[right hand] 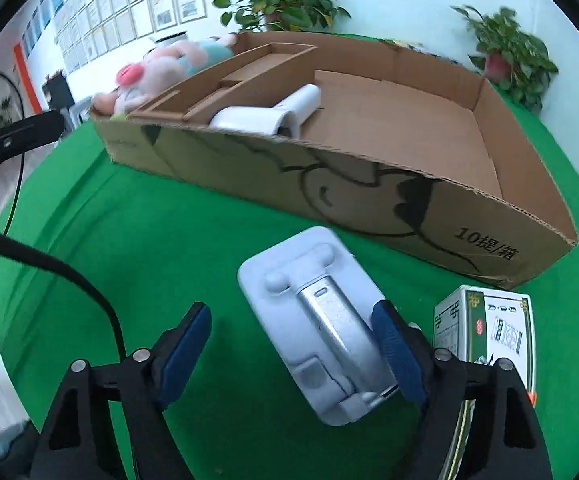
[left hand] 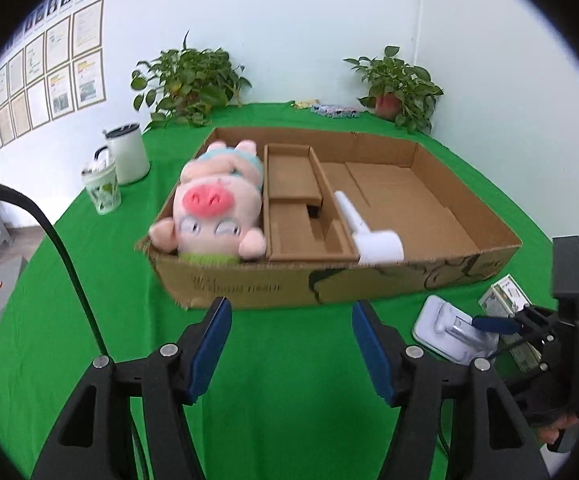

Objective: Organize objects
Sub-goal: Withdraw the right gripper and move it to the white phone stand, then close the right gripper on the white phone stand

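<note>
Your right gripper point(right hand: 291, 354) is the one that matters here: its fingers are spread wide and the folded white phone stand point(right hand: 317, 324) lies on the green bench point(right hand: 129, 240) partly between them, its near end tucked against the right-hand finger point(right hand: 395, 356) while the left-hand finger stands well apart from it on bare cloth. The stand's long axis runs roughly along your line of sight, tilted a little toward the upper left, so judge that you should shift rightward to centre it before you squeeze across its narrow width. A small green-and-white carton point(right hand: 489, 328) sits just beside the stand on the right, close enough that the outer finger may nudge it. The cardboard box point(right hand: 369, 184) lies just beyond the stand, already holding a plush pig point(left hand: 213, 200) in its left end, a cardboard insert point(left hand: 301, 204) and a white lint roller point(left hand: 369, 232); its right half looks free for the stand. Your left gripper point(left hand: 291, 348) hangs with fingers spread and holding nothing, facing the box's near wall, farther from the stand than the right
</note>
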`<action>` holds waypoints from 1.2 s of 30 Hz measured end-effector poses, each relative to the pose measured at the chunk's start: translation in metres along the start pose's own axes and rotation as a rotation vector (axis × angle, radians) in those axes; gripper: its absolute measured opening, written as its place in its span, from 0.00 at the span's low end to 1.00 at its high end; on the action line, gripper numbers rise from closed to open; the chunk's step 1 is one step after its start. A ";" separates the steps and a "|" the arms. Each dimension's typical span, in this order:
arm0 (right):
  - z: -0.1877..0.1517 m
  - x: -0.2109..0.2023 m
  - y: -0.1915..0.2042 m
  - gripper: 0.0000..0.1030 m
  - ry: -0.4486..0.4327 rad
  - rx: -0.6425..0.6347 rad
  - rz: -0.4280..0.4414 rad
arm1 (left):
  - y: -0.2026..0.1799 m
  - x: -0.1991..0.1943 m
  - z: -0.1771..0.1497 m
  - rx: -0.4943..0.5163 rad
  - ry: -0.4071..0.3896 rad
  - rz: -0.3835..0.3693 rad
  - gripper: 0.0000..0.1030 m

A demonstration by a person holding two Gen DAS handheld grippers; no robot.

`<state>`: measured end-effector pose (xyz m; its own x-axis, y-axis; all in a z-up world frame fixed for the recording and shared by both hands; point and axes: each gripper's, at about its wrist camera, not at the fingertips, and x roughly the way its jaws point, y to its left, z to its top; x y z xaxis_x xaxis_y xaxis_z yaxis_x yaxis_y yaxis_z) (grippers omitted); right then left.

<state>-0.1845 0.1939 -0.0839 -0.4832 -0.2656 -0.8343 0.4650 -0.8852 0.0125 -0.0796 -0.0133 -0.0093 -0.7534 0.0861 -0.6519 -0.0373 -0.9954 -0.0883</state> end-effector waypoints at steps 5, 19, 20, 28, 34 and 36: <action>-0.032 -0.031 0.052 0.79 -0.067 -0.060 0.151 | 0.020 -0.003 -0.028 -0.076 0.039 -0.047 0.60; -0.035 -0.004 0.049 0.98 -0.005 0.260 -0.011 | 0.007 0.039 -0.034 -0.125 0.198 -0.210 0.60; -0.035 -0.003 0.051 0.93 -0.015 0.250 -0.038 | 0.007 0.039 -0.035 -0.119 0.206 -0.208 0.60; -0.067 -0.029 0.048 0.61 -0.027 0.161 -0.030 | 0.003 0.031 -0.056 -0.121 0.259 -0.244 0.60; -0.069 -0.033 0.041 0.78 -0.044 0.187 -0.012 | -0.019 0.057 -0.058 -0.122 0.306 -0.348 0.60; -0.064 -0.029 0.049 0.80 -0.042 0.156 -0.031 | -0.022 0.061 -0.056 -0.120 0.297 -0.353 0.60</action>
<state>-0.1009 0.1828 -0.0946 -0.5277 -0.2504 -0.8117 0.3305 -0.9408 0.0754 -0.0876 0.0161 -0.0895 -0.4877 0.4437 -0.7519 -0.1680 -0.8928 -0.4179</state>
